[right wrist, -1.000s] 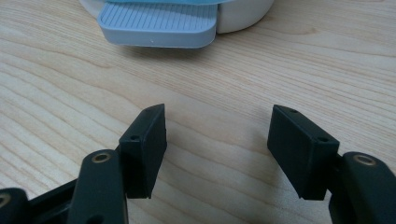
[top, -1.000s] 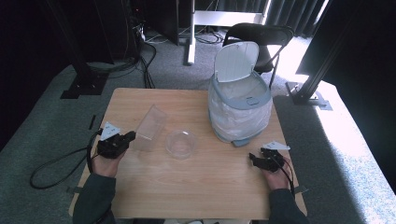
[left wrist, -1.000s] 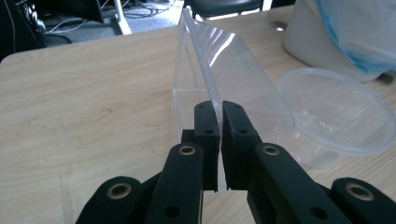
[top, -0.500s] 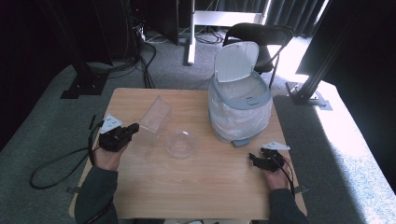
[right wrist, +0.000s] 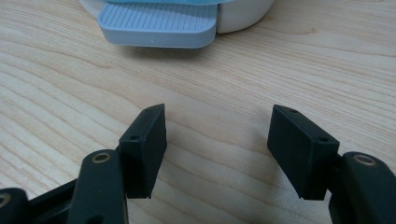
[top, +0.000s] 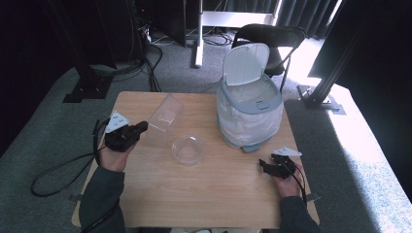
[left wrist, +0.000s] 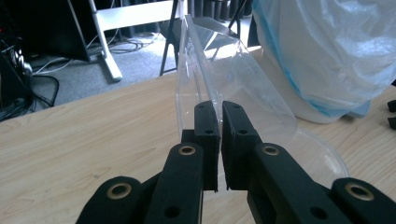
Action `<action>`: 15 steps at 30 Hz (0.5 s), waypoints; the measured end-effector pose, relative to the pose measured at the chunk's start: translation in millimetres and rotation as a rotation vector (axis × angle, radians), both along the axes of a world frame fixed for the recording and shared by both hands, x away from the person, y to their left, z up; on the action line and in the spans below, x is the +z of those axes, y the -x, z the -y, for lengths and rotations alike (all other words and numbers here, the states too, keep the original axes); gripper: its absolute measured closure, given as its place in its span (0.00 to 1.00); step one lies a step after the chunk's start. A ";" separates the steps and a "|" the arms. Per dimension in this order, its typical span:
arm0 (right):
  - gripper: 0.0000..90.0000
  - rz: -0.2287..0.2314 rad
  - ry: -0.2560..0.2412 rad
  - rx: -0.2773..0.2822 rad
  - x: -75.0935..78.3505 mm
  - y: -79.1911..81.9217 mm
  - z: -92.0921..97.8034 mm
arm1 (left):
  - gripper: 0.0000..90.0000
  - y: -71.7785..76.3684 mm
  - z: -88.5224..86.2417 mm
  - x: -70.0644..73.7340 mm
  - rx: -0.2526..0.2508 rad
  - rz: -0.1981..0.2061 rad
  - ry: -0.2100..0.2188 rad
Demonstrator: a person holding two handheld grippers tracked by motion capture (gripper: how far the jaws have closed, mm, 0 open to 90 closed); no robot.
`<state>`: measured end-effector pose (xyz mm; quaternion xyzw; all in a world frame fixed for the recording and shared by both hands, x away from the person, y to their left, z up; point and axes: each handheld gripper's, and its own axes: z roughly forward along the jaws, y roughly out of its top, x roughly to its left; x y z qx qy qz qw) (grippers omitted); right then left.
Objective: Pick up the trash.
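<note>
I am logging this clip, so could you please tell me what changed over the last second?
The left tool, shut on the clear plastic container, has tipped and lifted it away from the person. The right tool, round clear bowl and pedal bin stayed put.

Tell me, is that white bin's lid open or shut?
Open. The lid stands upright behind the bin, and the plastic liner inside shows from above.
</note>
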<state>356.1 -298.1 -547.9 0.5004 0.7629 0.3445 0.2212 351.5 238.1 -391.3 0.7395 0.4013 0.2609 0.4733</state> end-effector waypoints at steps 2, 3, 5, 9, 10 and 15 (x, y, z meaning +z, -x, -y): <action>0.41 0.000 0.000 -0.001 0.0 0.0 -0.1 | 0.96 -0.5 1.6 2.4 -0.005 0.004 0.001; 0.41 -0.001 -0.002 -0.002 0.1 0.1 -0.2 | 0.96 -0.8 2.4 3.7 -0.007 0.005 0.003; 0.41 -0.001 -0.001 -0.001 0.1 0.1 -0.1 | 0.96 -1.2 3.7 6.5 -0.012 0.008 0.001; 0.41 0.000 -0.001 -0.002 0.0 0.0 -0.2 | 0.96 -2.4 7.5 12.1 -0.022 0.018 -0.010; 0.41 0.000 -0.001 -0.002 0.0 0.1 -0.2 | 0.96 -2.7 8.4 13.4 -0.026 0.019 -0.009; 0.41 0.000 -0.002 -0.003 0.0 0.1 -0.3 | 0.96 -5.0 13.0 19.2 -0.041 0.026 -0.009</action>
